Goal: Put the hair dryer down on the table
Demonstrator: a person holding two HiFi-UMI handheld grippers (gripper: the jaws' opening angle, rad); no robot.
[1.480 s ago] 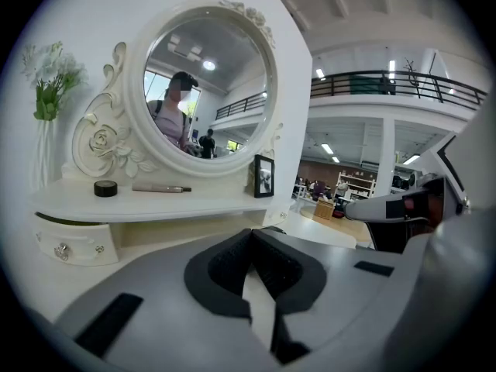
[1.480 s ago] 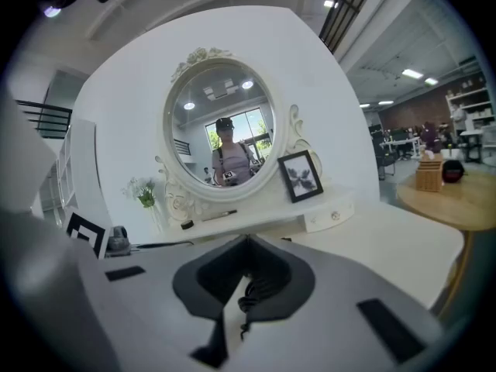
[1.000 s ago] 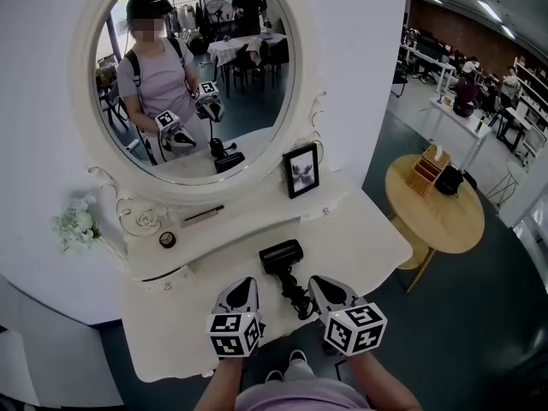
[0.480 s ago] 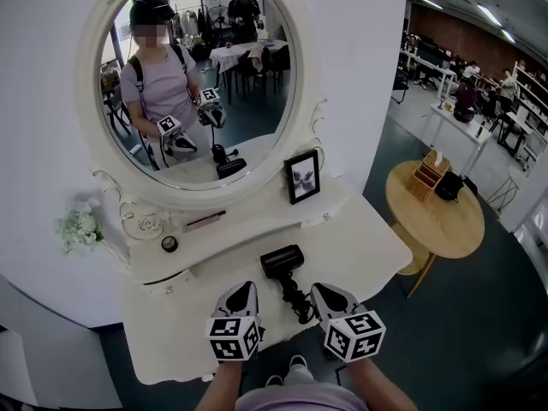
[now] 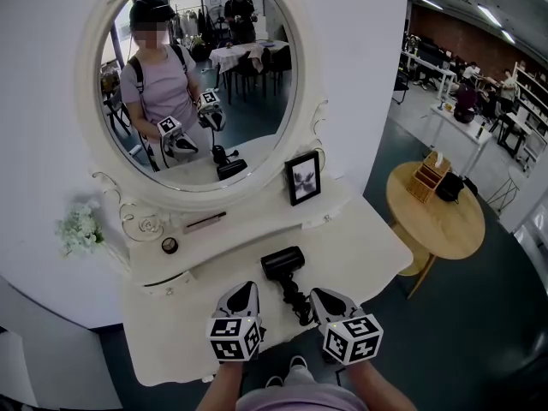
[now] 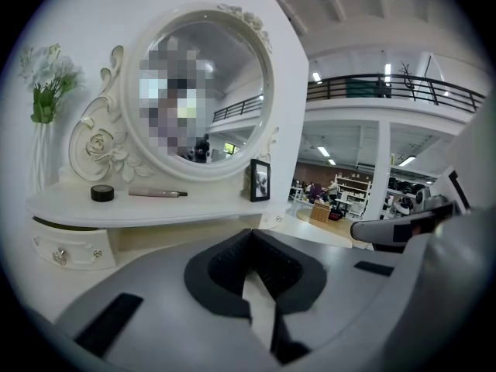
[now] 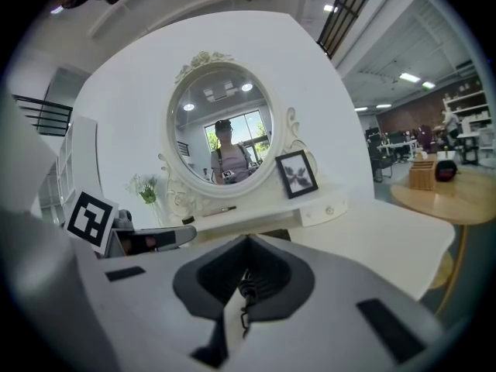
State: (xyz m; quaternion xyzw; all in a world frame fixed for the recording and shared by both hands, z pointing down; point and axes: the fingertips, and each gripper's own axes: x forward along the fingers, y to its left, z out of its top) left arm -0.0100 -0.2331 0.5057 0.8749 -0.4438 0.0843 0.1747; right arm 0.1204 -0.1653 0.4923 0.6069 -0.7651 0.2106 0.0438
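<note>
The black hair dryer (image 5: 282,262) lies on the white dressing table (image 5: 368,255), with its coiled cord (image 5: 297,302) trailing toward me. Neither gripper holds it. My left gripper (image 5: 245,288) hovers just left of the cord, its jaws shut and empty. My right gripper (image 5: 318,295) sits just right of the cord, also shut. In the right gripper view the cord (image 7: 246,294) shows beyond the closed jaws of the right gripper (image 7: 248,240). In the left gripper view only bare table shows past the left gripper (image 6: 249,233).
An oval mirror (image 5: 197,75) stands behind a raised shelf holding a picture frame (image 5: 302,176), a small black jar (image 5: 169,245) and a thin stick (image 5: 204,222). White flowers (image 5: 79,228) are at the left. A round wooden table (image 5: 437,217) stands to the right.
The right gripper has drifted slightly back toward me. The hair dryer and the left gripper have not visibly moved.
</note>
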